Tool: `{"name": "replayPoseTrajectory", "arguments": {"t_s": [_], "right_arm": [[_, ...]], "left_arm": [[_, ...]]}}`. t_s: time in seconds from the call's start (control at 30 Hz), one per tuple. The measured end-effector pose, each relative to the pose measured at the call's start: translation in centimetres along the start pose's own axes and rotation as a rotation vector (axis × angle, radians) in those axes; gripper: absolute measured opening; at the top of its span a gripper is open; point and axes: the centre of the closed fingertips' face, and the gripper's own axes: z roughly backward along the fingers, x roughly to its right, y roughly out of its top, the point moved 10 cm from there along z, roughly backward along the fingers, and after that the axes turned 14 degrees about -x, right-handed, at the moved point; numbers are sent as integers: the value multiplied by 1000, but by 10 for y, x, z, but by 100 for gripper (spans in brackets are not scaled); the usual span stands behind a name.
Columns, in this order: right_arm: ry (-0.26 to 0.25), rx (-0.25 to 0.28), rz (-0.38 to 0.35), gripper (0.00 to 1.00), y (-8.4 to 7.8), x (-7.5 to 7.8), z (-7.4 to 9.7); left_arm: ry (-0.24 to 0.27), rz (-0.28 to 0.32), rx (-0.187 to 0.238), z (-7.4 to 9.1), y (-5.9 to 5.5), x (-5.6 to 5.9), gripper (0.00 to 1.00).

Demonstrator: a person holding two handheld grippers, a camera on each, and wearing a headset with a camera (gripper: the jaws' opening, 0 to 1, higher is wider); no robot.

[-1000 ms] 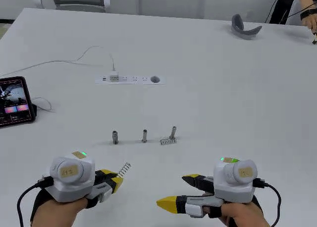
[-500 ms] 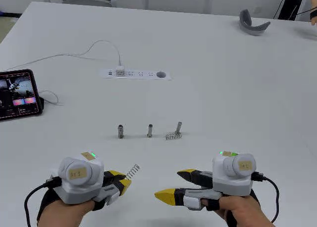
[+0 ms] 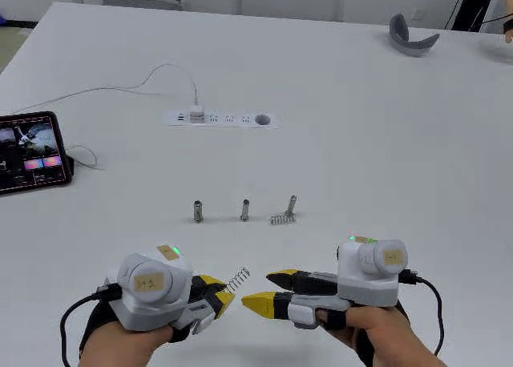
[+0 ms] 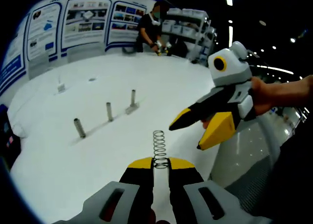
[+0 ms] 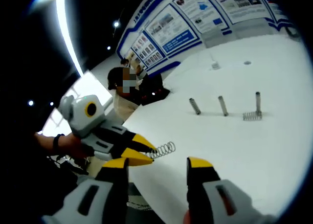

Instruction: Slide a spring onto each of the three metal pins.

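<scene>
Three short metal pins stand in a row mid-table: left pin (image 3: 198,211), middle pin (image 3: 245,210), right pin (image 3: 291,205). The left pin (image 5: 195,106) looks coiled, as if it carries a spring. A loose spring (image 3: 282,219) lies at the foot of the right pin. My left gripper (image 3: 224,295) is shut on one end of another spring (image 3: 238,280), which sticks out past its yellow tips (image 4: 159,145). My right gripper (image 3: 258,290) is open, its tips close to that spring's free end (image 5: 164,149), with nothing between them.
A white power strip (image 3: 220,119) with a plugged cable lies behind the pins. A tablet (image 3: 30,152) sits at the left edge. A grey curved object (image 3: 413,34) rests far right. A person (image 4: 151,31) stands beyond the table.
My left gripper has carried its spring to the right, and my right gripper has moved left, so the two now nearly meet. The pins and the loose spring are unmoved.
</scene>
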Motion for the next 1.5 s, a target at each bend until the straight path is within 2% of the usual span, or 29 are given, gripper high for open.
{"name": "replayPoseTrajectory", "arguments": {"t_s": [0.23, 0.6, 0.67, 1.13, 1.3, 1.5], "right_arm": [[28, 29, -25, 41, 7, 0, 1], [54, 27, -60, 35, 6, 0, -2], [62, 39, -65, 31, 7, -2, -2], [69, 58, -81, 20, 9, -3, 2], [84, 59, -85, 17, 11, -5, 3], [80, 57, -81, 14, 12, -5, 4]], "left_arm": [[-18, -28, 9, 0, 5, 13, 10], [-35, -77, 25, 5, 13, 26, 10], [-35, -85, 22, 5, 14, 27, 10], [-33, -117, 22, 9, 16, 22, 10], [-32, -138, 14, 9, 15, 22, 10], [-39, -142, 7, 8, 14, 22, 10]]}}
